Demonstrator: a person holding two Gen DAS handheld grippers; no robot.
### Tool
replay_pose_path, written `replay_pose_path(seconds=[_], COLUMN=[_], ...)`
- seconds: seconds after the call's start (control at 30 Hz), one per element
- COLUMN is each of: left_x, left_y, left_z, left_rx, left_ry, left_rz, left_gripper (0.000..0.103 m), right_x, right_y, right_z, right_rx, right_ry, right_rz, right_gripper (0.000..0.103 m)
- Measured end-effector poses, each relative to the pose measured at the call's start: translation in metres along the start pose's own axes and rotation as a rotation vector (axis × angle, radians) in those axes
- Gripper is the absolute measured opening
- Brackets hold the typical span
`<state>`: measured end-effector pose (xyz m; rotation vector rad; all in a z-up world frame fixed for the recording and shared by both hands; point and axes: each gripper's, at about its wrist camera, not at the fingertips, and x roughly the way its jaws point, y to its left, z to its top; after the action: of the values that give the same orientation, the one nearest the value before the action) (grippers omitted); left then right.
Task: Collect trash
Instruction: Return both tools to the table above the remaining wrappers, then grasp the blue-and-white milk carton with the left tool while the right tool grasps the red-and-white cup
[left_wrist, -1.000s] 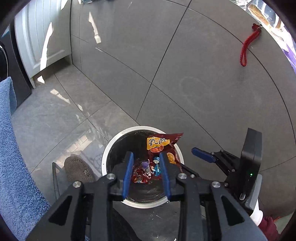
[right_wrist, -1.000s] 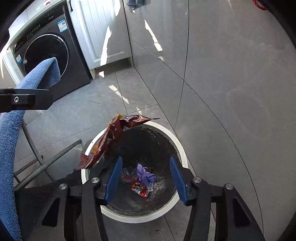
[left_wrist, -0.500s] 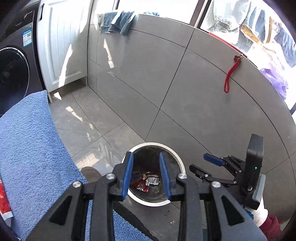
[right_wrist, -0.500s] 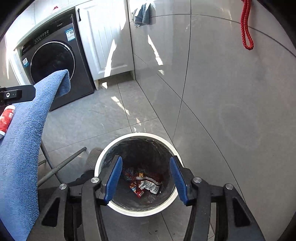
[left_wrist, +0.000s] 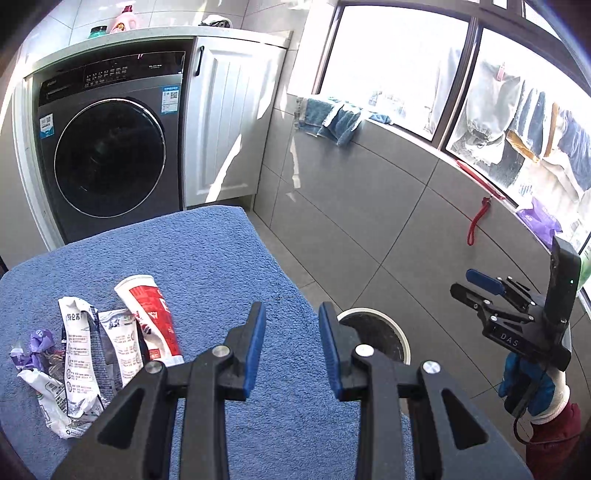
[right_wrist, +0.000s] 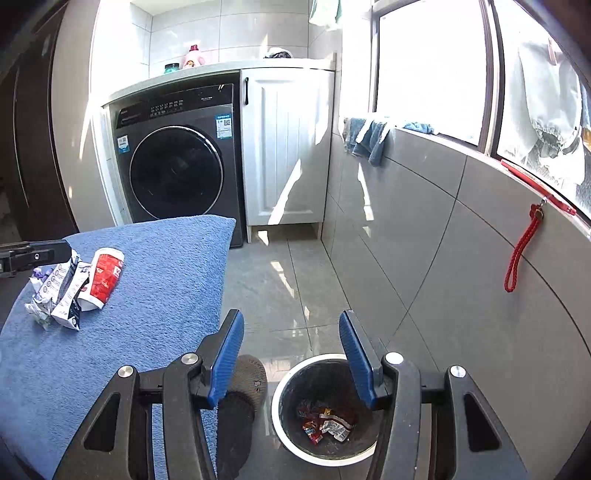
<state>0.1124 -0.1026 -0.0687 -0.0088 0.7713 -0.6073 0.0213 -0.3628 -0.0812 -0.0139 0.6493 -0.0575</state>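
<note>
A white-rimmed round trash bin (right_wrist: 284, 384) stands on the floor by the grey tiled wall, with red and white wrappers (right_wrist: 325, 424) at its bottom; its rim also shows in the left wrist view (left_wrist: 373, 314). A pile of trash lies on a blue towel (left_wrist: 229, 266): a red-and-white paper cup (left_wrist: 155, 317), white wrappers (left_wrist: 77, 358) and a purple scrap (left_wrist: 37, 347). The pile also shows in the right wrist view (right_wrist: 74, 284). My left gripper (left_wrist: 291, 347) is open and empty above the towel. My right gripper (right_wrist: 291, 354) is open and empty above the bin.
A dark washing machine (left_wrist: 107, 155) and a white cabinet (left_wrist: 229, 125) stand at the back. A red cord (right_wrist: 521, 251) hangs on the wall. A slipper (right_wrist: 247, 380) lies on the floor beside the bin. Cloths (right_wrist: 365, 136) hang over the window ledge.
The left gripper let the red snack bag drop into the bin. Both grippers then rose and tilted up, bringing the towel, the trash pile and the washing machine into view.
</note>
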Motion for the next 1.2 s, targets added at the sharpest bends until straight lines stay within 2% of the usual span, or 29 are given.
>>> replay_pose_path(seconds=[0.07,0.1,0.2,0.4,0.53,1.07,1.2], left_x=[-0.021,-0.031,-0.055,-0.074,-0.072,0.007,0.018], left_y=[0.025,0.039,0.081,0.153,0.183,0.225,0.225], left_z=[-0.007,-0.01,-0.023,-0.046,-0.055,-0.06,-0.061], left_rx=[-0.032,-0.047,-0.102,-0.166,-0.188,-0.232,-0.215], left_ry=[-0.022,-0.031,-0.049,-0.027,-0.006,0.177,0.22], left_rz=[0.018,0.027,0.052,0.093,0.109,0.068,0.085], left_gripper=[0.031,0.037,0.046,0.046,0.046,0.046,0.046], right_x=[-0.007,-0.01,-0.014,0.004,0.027,0.135,0.154], right_y=[0.021,0.031,0.066,0.121,0.156,0.238,0.254], right_z=[0.012,0.018,0.035,0.057,0.061,0.051,0.052], right_rx=[-0.031,-0.047,-0.095,-0.162,-0.201,-0.248,-0.234], right_ry=[-0.023,-0.033,-0.052,-0.037,-0.006,0.145,0.167], right_rz=[0.024,0.034,0.065,0.15,0.198,0.38,0.432], right_gripper=[0.051,0.051,0.052,0.053,0.053,0.053,0.053])
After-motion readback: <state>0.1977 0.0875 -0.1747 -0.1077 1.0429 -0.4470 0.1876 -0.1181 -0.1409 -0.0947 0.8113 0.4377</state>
